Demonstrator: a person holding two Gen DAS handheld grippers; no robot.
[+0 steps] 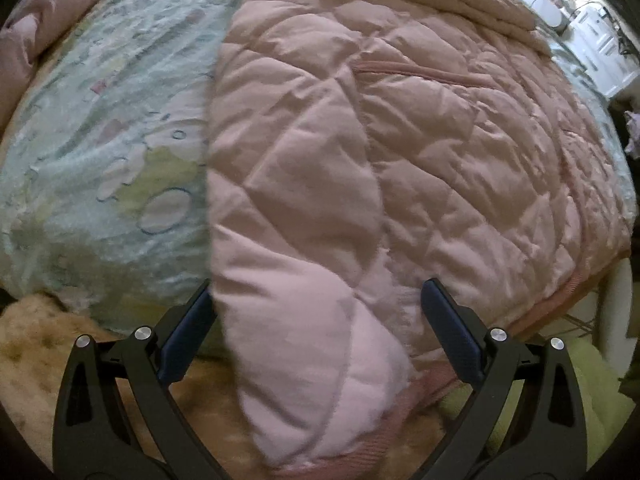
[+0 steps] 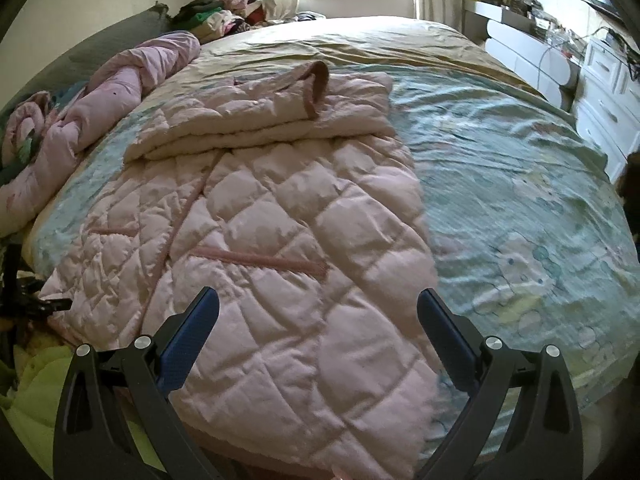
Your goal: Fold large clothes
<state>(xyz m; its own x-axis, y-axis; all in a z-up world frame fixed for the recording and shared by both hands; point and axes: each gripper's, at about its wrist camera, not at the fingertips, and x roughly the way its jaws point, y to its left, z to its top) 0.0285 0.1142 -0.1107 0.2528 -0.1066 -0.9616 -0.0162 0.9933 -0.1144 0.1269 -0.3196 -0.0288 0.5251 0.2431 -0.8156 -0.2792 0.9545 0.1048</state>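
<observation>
A large pink quilted jacket [image 2: 280, 216] lies spread on the bed, its upper part folded down over itself at the far end [image 2: 280, 120]. In the left wrist view the jacket [image 1: 400, 152] fills the middle and right. A sleeve [image 1: 296, 240] is folded along its left side and hangs past the bed's near edge. My left gripper [image 1: 316, 300] is open, its fingers astride the sleeve's lower end. My right gripper [image 2: 318, 308] is open over the jacket's near hem, holding nothing.
The bed has a pale green patterned sheet [image 2: 520, 184]. A rumpled pink duvet [image 2: 100, 92] lies along the far left. White drawers [image 2: 600, 92] stand at the right. A clothes pile [image 2: 224, 12] sits by the window. A tan fluffy rug [image 1: 48, 344] lies below the bed's edge.
</observation>
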